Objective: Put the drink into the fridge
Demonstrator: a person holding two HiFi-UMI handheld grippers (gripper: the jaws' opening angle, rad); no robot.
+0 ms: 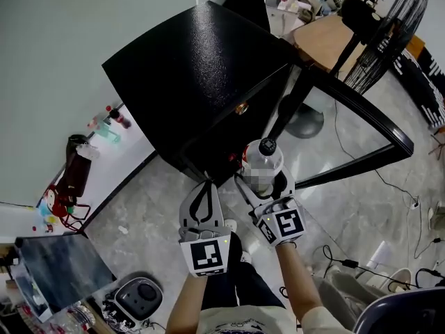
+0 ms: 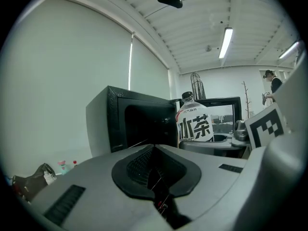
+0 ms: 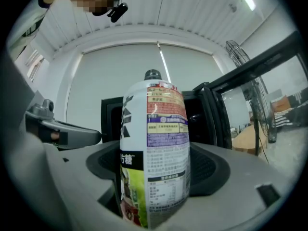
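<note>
Two tongs up: right tongs [image 1: 265, 181] clamp our upright drink [image 1: 262, 160] — the fridge [image 1: 188, 68] opening lies dead ahead; left tongs [image 1: 203, 185] pressed together, empty, alongside.

The drink bottle [image 1: 265, 160] is sitting between the jaws of the right gripper [image 1: 268, 181], before the fridge [image 1: 181, 68] opening; the left gripper [image 1: 201, 186] is hovering just left of it, and the door [image 1: 341, 138] is standing open at right.
</note>
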